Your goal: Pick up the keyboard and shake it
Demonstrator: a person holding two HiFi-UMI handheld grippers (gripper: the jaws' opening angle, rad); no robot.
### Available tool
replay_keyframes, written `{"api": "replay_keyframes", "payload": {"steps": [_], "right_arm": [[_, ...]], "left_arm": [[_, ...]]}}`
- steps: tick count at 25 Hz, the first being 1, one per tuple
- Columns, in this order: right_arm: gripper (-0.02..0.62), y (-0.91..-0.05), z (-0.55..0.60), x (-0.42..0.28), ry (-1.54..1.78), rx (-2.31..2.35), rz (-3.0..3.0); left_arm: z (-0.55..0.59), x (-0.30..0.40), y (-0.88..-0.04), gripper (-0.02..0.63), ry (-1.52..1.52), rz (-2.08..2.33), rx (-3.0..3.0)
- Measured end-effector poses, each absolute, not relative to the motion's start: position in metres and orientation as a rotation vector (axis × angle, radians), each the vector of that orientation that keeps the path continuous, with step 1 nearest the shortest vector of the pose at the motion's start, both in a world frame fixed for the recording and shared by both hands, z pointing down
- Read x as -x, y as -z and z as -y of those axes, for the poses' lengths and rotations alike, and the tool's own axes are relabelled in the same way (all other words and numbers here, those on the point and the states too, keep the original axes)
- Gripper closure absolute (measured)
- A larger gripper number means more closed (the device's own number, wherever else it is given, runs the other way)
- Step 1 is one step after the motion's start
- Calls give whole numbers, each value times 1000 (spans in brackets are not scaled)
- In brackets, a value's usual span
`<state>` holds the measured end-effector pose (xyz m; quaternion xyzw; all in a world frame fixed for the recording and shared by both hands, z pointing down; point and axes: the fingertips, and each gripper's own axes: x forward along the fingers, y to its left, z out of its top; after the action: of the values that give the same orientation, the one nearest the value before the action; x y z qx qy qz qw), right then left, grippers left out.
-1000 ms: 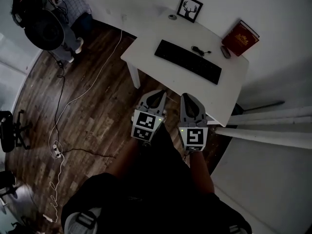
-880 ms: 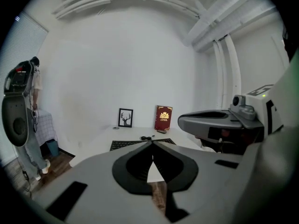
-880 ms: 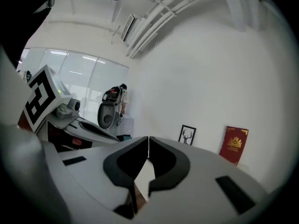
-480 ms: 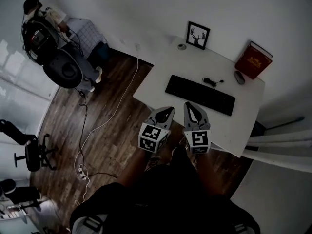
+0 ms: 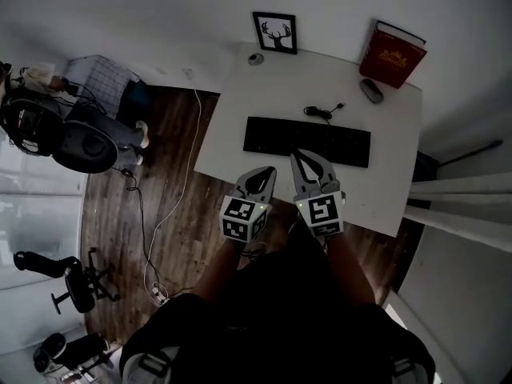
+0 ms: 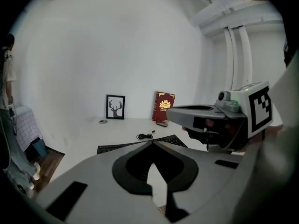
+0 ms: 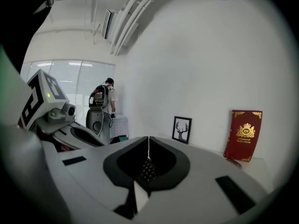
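plainly, black keyboard (image 5: 307, 141) lies flat on white desk (image 5: 232, 118).

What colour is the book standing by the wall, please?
The upright book is dark red with gold trim; best in right gripper view.

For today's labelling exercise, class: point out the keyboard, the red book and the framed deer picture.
keyboard (image 5: 272, 134), head view, left half of its keys.
red book (image 5: 392, 56), head view, middle of its cover.
framed deer picture (image 5: 275, 32), head view, on the deer print.
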<state>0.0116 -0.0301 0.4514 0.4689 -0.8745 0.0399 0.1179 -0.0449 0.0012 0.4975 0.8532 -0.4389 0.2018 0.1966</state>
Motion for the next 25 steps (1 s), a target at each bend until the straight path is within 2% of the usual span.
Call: {"api": "replay_keyframes", "payload": {"steps": [6, 13, 16, 18, 20, 22, 25], "right_arm": [[574, -465, 74, -44, -193, -1430, 2565], [574, -482, 109, -56, -228, -1432, 2539], [574, -485, 116, -50, -270, -1425, 2542], [574, -490, 122, -47, -285, -1417, 2538], [574, -498, 127, -44, -293, -1411, 2521], [574, -502, 128, -39, -300, -1397, 2483], [574, -502, 131, -34, -295, -1389, 2437]], "left_arm": [[28, 52, -536, 603, -531, 1206, -2169], [57, 130, -584, 601, -696, 1438, -1887], [60, 154, -603, 600, -617, 1436, -1751], [67, 161, -617, 565, -471, 1379, -1667], [76, 165, -629, 487, -356, 1302, -1607], [82, 170, -639, 437, -316, 1254, -1569], [89, 177, -656, 419, -327, 1224, -1528]]}}
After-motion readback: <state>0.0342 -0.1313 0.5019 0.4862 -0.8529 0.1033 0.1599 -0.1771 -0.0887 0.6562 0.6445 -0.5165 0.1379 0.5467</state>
